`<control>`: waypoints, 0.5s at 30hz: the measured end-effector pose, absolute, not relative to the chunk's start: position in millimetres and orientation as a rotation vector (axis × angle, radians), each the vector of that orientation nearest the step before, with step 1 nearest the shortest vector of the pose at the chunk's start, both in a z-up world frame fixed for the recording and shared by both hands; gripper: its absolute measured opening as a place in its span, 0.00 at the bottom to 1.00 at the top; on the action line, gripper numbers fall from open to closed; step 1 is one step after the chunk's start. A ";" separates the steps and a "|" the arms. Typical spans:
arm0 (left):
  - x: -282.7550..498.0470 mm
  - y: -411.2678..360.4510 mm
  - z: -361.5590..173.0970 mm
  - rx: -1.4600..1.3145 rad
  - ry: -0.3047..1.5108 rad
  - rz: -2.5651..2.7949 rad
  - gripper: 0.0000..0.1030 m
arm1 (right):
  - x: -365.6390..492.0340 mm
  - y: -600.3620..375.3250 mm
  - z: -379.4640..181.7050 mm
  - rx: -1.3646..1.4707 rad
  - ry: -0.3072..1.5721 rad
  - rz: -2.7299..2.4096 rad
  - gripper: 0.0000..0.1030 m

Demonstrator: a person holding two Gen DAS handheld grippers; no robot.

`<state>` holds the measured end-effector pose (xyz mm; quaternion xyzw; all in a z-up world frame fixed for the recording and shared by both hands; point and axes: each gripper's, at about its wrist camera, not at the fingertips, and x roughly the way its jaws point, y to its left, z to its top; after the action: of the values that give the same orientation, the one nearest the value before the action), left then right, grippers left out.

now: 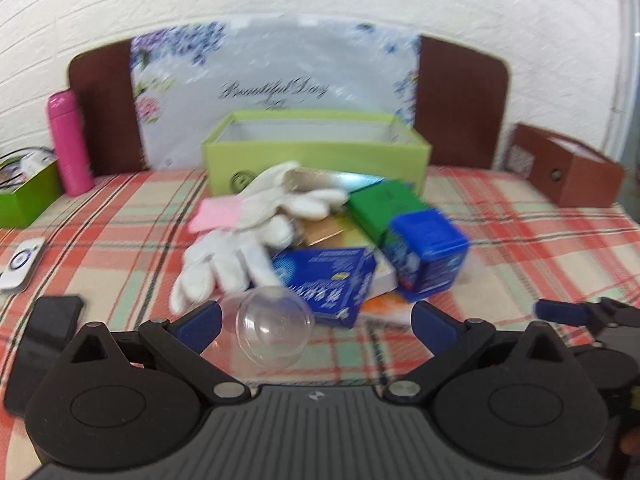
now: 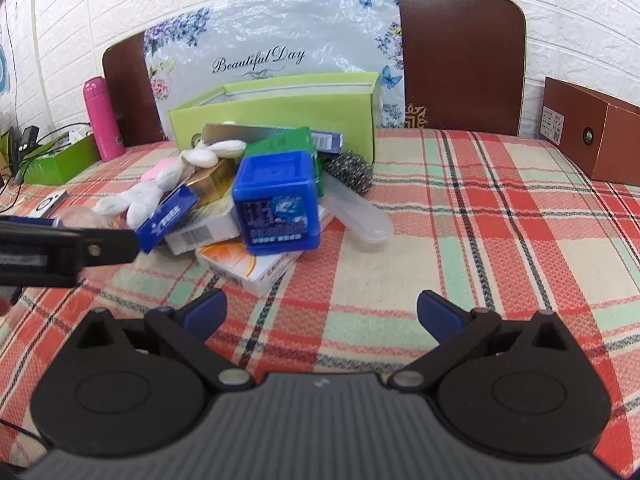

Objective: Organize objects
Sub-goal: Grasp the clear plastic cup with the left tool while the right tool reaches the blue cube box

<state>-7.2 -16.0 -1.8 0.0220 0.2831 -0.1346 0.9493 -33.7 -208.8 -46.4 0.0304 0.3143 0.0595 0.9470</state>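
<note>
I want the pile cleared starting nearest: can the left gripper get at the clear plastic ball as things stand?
Probably yes. The left gripper has its jaws wide open, and the clear plastic ball lies just ahead between them on the plaid cloth, with nothing on top; only the blue carton sits close behind.

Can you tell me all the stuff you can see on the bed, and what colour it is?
open box: one, light green, behind the pile
gloves: white, count unclear, left side of pile
cube box: one, blue, front of pile
small cartons: several, blue, green, white, gold, heaped together
clear ball: one, see-through, nearest the left claw
steel scrubber: one, silver, right of pile
bottle: one, pink, far left
brown box: one, far right
left claw: open, empty
right claw: open, empty
</note>
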 end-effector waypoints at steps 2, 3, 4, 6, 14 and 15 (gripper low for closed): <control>-2.8 -21.9 1.0 0.044 0.556 -0.320 1.00 | -31.1 -213.4 -45.7 0.066 0.637 0.127 1.00; 1.1 -25.6 1.1 0.046 0.556 -0.331 1.00 | -30.4 -215.9 -44.8 0.071 0.633 0.130 1.00; 5.5 -29.0 0.5 0.049 0.555 -0.333 1.00 | -30.2 -218.4 -43.6 0.074 0.627 0.135 1.00; 16.5 -33.2 -4.7 0.053 0.574 -0.324 0.94 | -29.8 -221.8 -40.6 0.073 0.611 0.128 1.00; 18.2 4.4 -16.1 -0.065 0.701 -0.361 0.59 | -25.9 -219.5 -30.3 0.048 0.547 0.173 1.00; 10.3 10.2 -13.9 -0.063 0.689 -0.363 0.63 | -23.6 -218.1 -29.4 0.051 0.545 0.186 1.00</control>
<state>10.3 10.2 -13.9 -0.0305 0.3359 -0.1771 0.9246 -23.6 -218.1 -29.4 0.0253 0.2689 0.0918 0.9584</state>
